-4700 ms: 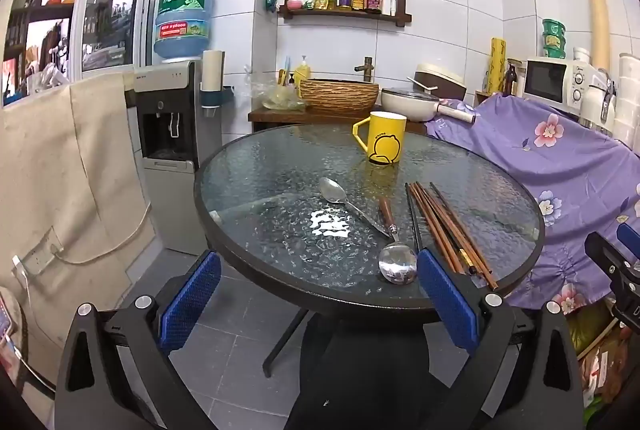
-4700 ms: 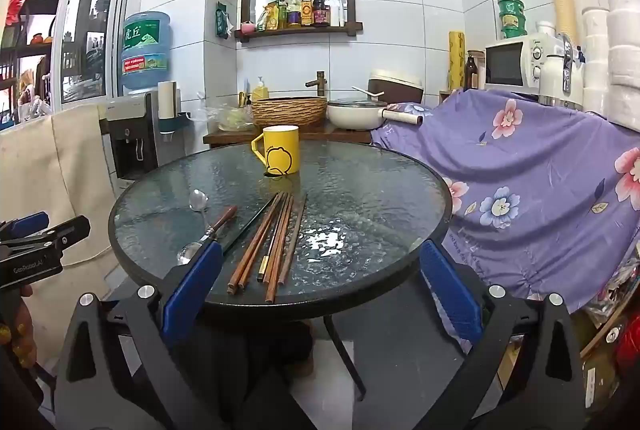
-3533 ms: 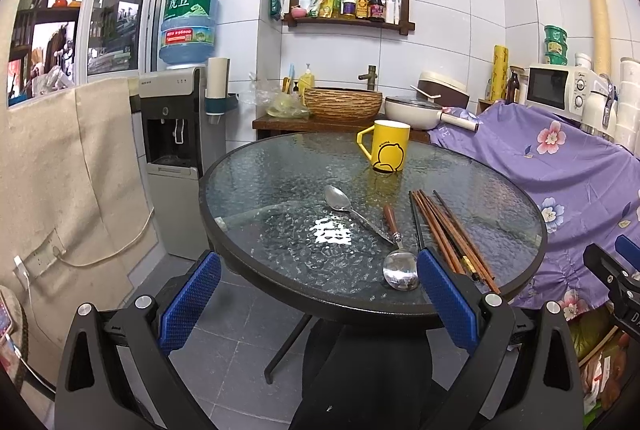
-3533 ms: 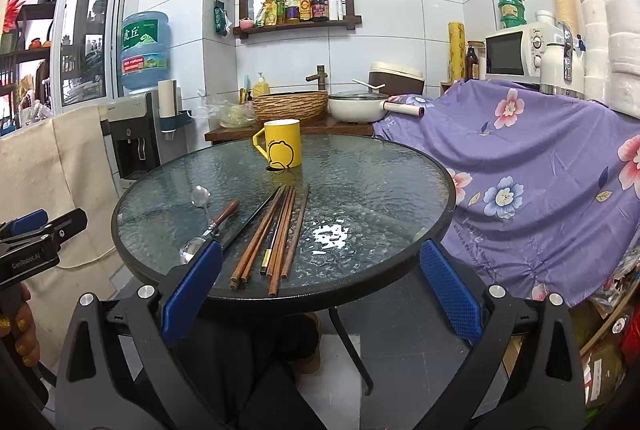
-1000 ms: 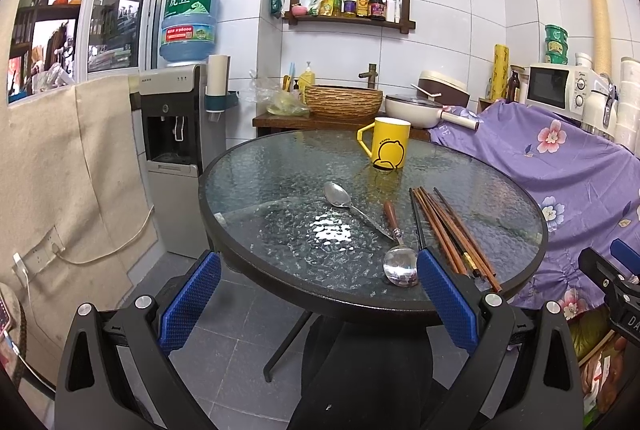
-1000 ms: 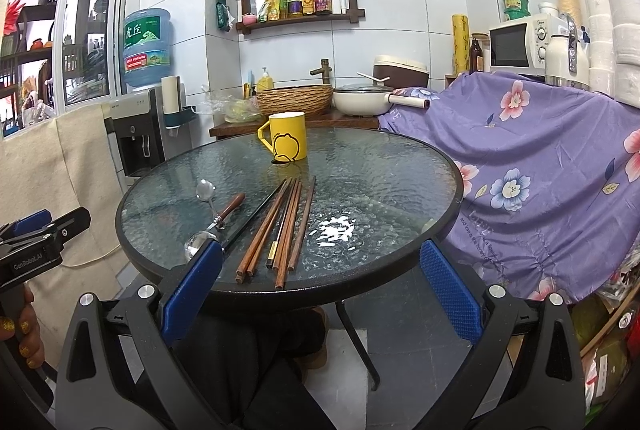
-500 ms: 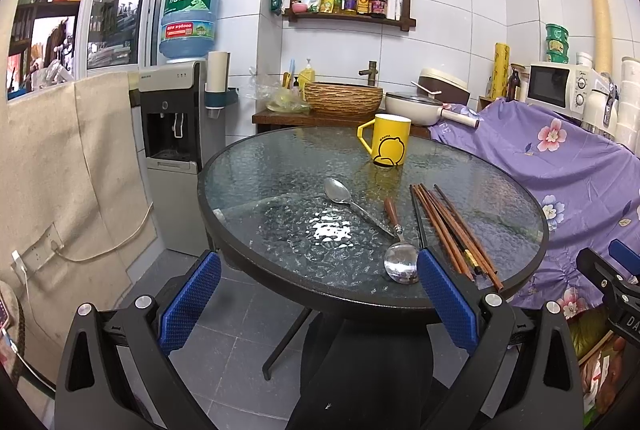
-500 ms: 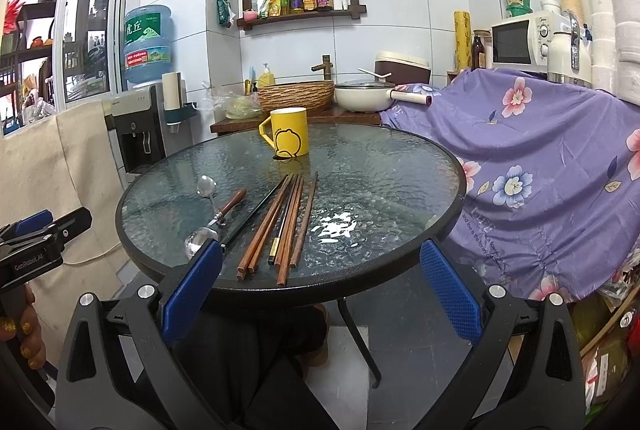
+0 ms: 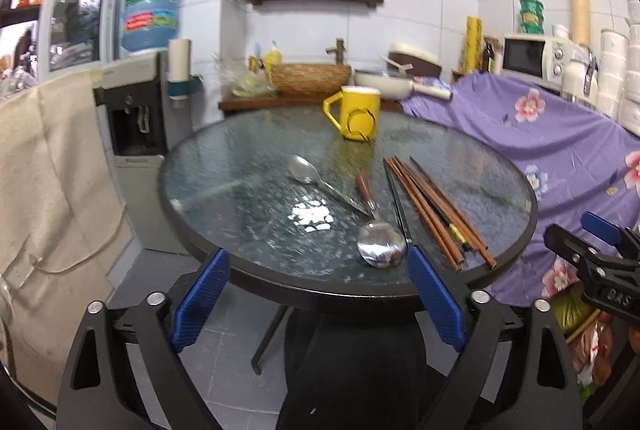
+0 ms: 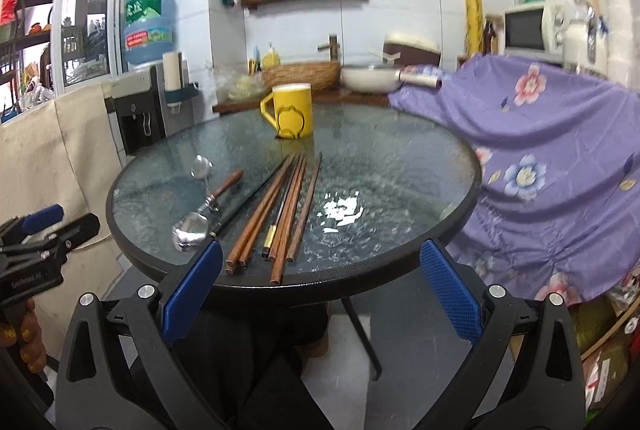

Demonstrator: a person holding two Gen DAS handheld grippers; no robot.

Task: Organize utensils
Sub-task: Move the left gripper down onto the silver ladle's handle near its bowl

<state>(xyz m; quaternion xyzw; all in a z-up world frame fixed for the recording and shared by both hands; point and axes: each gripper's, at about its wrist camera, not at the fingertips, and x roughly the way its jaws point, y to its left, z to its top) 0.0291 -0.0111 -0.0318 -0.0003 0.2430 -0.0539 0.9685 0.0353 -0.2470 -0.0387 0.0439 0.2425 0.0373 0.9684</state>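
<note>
A round glass table [image 9: 224,190] [image 10: 400,170] carries a yellow mug [image 9: 355,113] [image 10: 290,110] at the back. In front of it lie a steel spoon [image 9: 316,179] [image 10: 201,166], a wooden-handled spoon [image 9: 378,236] [image 10: 196,226] and several wooden chopsticks [image 9: 432,206] [image 10: 280,210]. My left gripper [image 9: 318,300] is open and empty at the table's near edge, in front of the wooden-handled spoon. My right gripper [image 10: 318,288] is open and empty at the near edge, in front of the chopsticks.
A purple floral cloth [image 9: 560,134] [image 10: 552,134] covers the counter at the right, with a microwave [image 9: 532,56] on it. A water dispenser [image 9: 136,110] stands at the left. A wicker basket [image 10: 300,72] and a pan [image 10: 372,76] sit behind the table.
Both grippers have moved closer to the table, so its near edge and the utensils appear larger. Nothing on the table has moved.
</note>
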